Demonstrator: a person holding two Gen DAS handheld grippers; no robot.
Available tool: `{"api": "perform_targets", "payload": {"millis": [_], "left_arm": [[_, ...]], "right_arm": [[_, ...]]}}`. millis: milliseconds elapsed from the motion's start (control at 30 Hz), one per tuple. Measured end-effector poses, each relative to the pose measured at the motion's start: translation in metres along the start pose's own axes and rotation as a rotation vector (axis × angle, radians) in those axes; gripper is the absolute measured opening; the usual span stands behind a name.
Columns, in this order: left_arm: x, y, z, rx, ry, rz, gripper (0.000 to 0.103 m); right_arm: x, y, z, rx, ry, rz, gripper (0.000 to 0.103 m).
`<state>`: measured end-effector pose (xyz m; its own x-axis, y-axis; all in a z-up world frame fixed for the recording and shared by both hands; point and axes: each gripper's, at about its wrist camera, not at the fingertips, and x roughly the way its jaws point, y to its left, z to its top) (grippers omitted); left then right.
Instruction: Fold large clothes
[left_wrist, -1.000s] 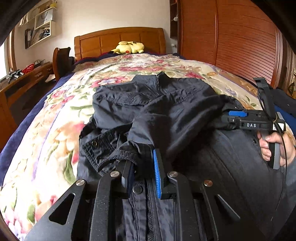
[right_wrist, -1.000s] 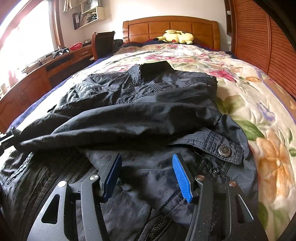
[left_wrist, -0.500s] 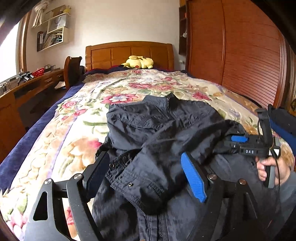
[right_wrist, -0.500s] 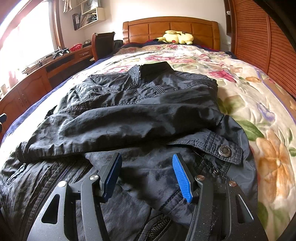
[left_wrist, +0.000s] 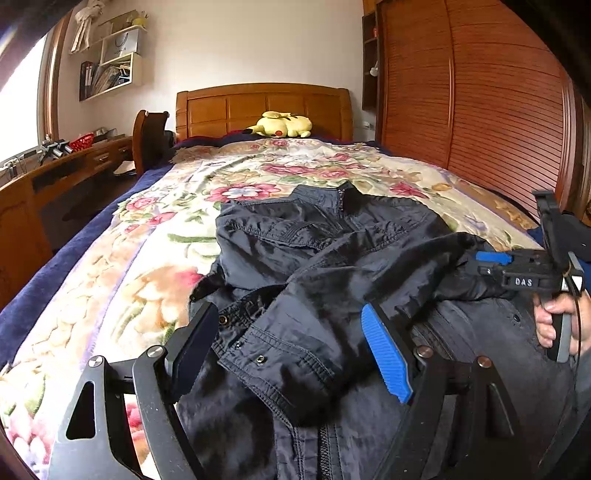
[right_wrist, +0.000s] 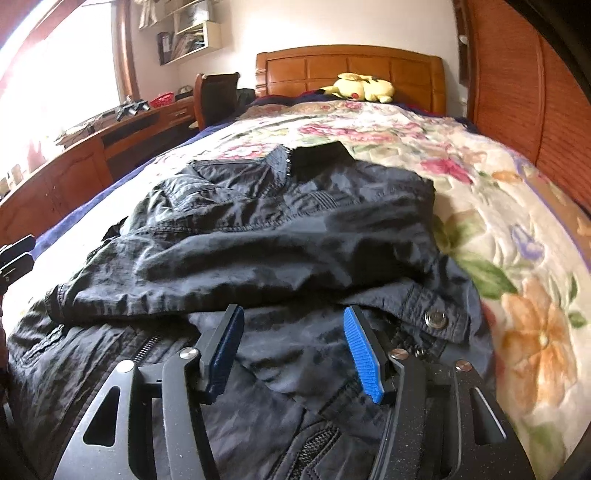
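Note:
A large dark jacket (left_wrist: 332, 258) lies on the flowered bedspread (left_wrist: 155, 288), collar toward the headboard, with both sleeves folded across its front. My left gripper (left_wrist: 291, 350) is open and empty, hovering just above a sleeve cuff (left_wrist: 280, 354) with snaps. My right gripper (right_wrist: 293, 350) is open and empty, low over the jacket (right_wrist: 280, 229) near its hem; the other cuff (right_wrist: 432, 314) with a metal snap lies to its right. The right gripper also shows in the left wrist view (left_wrist: 517, 266), held by a hand at the jacket's right side.
A yellow plush toy (left_wrist: 280, 125) lies at the wooden headboard (left_wrist: 262, 107). A wooden desk (left_wrist: 55, 173) and chair (left_wrist: 151, 140) stand along the left. A slatted wooden wardrobe (left_wrist: 480, 110) runs along the right of the bed.
My left gripper opened, let go of the sleeve cuff and pulled up and back; the cuff now lies on the jacket. My right gripper stayed open and lifted slightly.

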<state>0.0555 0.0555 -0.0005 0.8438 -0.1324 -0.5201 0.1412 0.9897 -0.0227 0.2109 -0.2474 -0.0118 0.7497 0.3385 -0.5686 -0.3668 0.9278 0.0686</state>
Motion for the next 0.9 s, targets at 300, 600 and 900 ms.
{"api": "perform_targets", "payload": {"millis": [300, 600, 900], "left_arm": [[0.0, 0.006, -0.004, -0.007, 0.014, -0.037, 0.08], [0.008, 0.024, -0.007, -0.032, 0.054, -0.02, 0.08], [0.04, 0.04, 0.019, 0.039, 0.154, -0.009, 0.08]], "right_arm": [[0.043, 0.028, 0.046, -0.143, 0.07, -0.035, 0.047], [0.093, 0.019, 0.034, -0.142, 0.202, -0.017, 0.046], [0.087, 0.026, 0.016, -0.159, 0.139, -0.049, 0.046]]}}
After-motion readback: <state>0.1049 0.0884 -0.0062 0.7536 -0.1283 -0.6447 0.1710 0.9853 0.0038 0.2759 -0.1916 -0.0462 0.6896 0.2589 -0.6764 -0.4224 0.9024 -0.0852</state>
